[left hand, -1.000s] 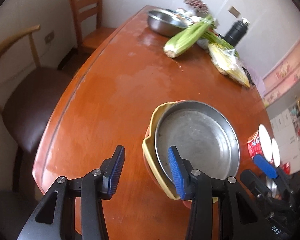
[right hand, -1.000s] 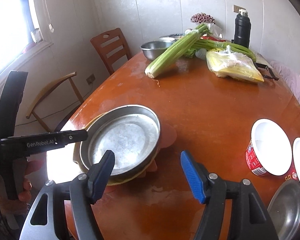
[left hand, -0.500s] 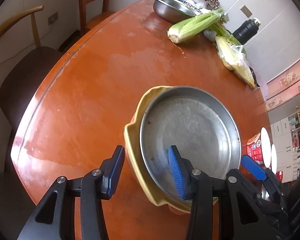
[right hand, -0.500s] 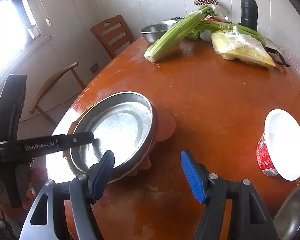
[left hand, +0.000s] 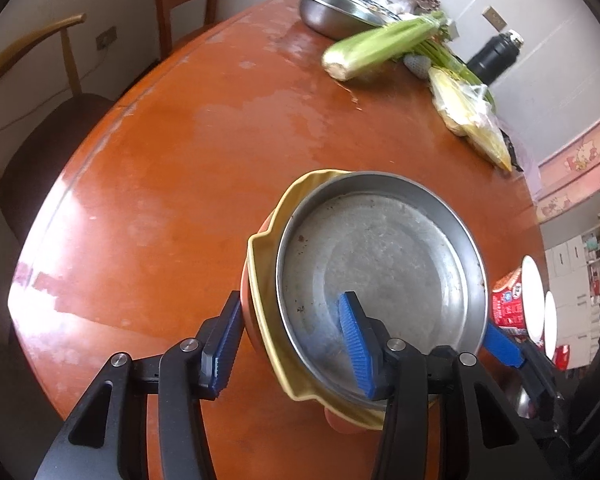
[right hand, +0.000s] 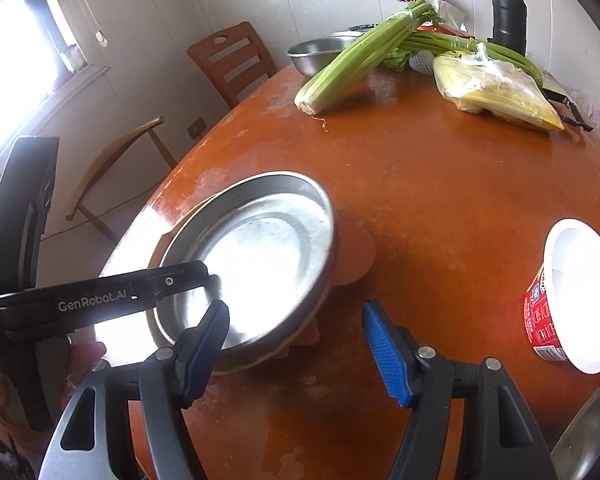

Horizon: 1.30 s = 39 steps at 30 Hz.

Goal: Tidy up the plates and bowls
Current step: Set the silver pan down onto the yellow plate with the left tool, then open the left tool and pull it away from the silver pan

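**Stack near the table edge, left jaws straddling its rim**

My left gripper [left hand: 290,344] sits at the near side of the stack: one blue finger outside the yellow dish [left hand: 268,320], the other inside the steel pan [left hand: 380,272], so the rims of both lie between the jaws. The jaws are opening at this moment and I see no pad pressing on either rim, so nothing is held. My right gripper [right hand: 296,344] hangs open and empty over bare table [right hand: 440,184], its left finger just over the pan's near rim, its right finger well clear.

The stack is the pan nested in the yellow dish, on an orange plate [right hand: 356,256] that shows beneath. It stands close to the table's left edge, towards the near end, with a chair [left hand: 40,152] below that side.

What worries me:
- If I close the left jaws here, they take two rims at once. The pan sits off-centre in the dish, so I judge the pinch could tip one against the other and let the pan slide.
- A push from the inner finger could shove the whole stack towards the left edge; polished wood gives little hold.
- Lifting by one rim may leave the orange plate behind or drag it along.
- The two grippers are close together at the pan; in the right view the left one crosses just ahead of my right finger, so a careless move could knock them.
- The noodle cup [right hand: 572,300] stands open near the right edge, apart from all this, but a wide swing right would reach it.
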Motion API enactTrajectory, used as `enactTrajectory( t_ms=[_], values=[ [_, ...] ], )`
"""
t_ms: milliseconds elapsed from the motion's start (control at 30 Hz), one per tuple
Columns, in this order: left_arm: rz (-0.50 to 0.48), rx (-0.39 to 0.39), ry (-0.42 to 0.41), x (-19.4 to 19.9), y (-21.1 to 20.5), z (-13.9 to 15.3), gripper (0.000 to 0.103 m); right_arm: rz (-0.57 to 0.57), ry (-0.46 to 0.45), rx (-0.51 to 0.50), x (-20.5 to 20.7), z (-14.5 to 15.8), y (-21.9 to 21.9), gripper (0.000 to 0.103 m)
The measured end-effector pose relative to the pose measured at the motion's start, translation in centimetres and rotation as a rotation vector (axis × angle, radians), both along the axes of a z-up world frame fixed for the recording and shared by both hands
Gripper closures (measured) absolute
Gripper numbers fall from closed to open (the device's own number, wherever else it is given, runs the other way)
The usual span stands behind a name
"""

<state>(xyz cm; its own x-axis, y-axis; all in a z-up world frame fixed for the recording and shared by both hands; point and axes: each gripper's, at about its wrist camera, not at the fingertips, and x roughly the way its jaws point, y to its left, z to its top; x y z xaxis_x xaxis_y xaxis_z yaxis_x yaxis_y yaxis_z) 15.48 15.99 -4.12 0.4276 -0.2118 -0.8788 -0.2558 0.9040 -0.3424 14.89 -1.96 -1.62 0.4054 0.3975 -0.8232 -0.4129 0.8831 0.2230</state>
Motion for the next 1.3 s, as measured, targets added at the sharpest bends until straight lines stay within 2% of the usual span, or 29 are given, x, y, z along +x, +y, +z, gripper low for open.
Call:
enactTrajectory(
  t_ms=[333, 733, 900, 967, 1300],
  values=[
    [-0.061, 0.034, -0.003, 1.7, -3.9, 0.2, 0.052, -0.07, 0.01, 0.021, 0.7, 0.2, -3.0, 0.035],
    [-0.086, 0.044, -0.004, 2.9, -6.2, 0.3, 0.052, -0.105, 0.011, 0.006, 1.1, 0.1, -4.8, 0.035],
    [-0.083, 0.076, -0.009, 2.9, -6.3, 0.4, 0.052, -0.133, -0.01, 0.008, 1.0, 0.6, -5.7, 0.035],
    [-0.069, 0.102, -0.026, 2.7, -6.1, 0.8, 0.052, -0.142, -0.02, 0.011, 1.0, 0.9, -6.1, 0.035],
    [-0.048, 0.134, -0.107, 1.5, -6.0, 3.9, 0.052, -0.153, -0.084, 0.013, 0.2, 2.5, -7.4, 0.035]
  ],
)
